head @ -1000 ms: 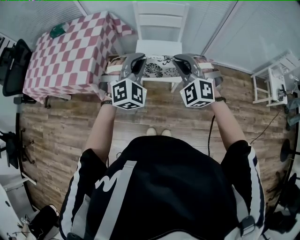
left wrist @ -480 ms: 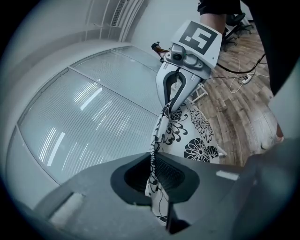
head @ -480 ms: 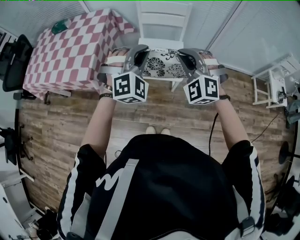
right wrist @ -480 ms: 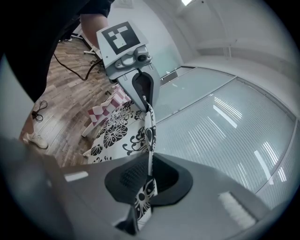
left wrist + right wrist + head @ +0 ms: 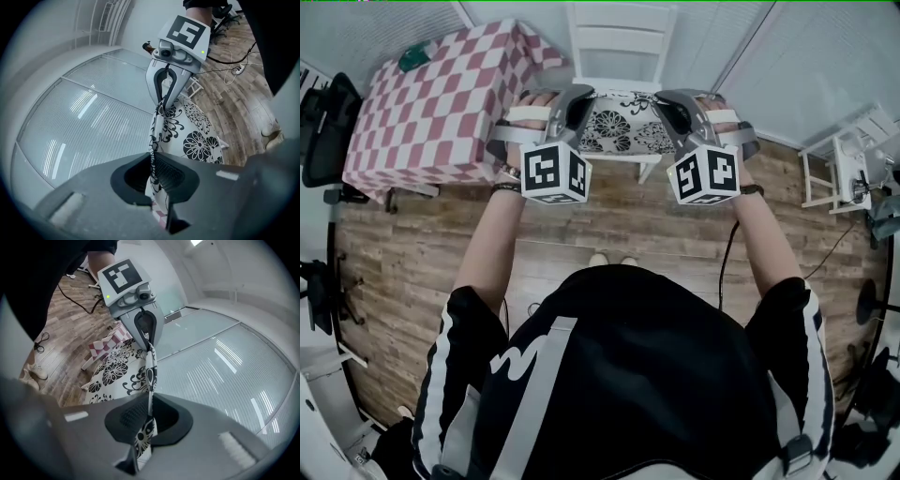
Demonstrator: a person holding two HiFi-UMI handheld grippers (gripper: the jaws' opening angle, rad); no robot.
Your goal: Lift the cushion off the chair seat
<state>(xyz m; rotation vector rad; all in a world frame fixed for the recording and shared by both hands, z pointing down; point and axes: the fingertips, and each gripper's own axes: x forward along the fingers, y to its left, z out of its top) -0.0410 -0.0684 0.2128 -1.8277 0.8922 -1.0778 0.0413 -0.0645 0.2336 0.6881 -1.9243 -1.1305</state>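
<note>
Cushion (image 5: 623, 127), black-and-white floral, is strung out between the two grippers, its long axis running straight across from one to the other. It hangs just in front of the white chair (image 5: 623, 47) and, by the look of it, clear of the seat. Left gripper (image 5: 153, 173) is clamped tight on the fabric edge at its end, and right gripper (image 5: 149, 414) pinches the opposite edge the same way. Neither hand is nearer; each owns one end, so any further rise wants both going up level, or the cloth tilts and sags. Checked tablecloth (image 5: 441, 94) sits off left, wooden floor (image 5: 581, 234) beneath.
</note>
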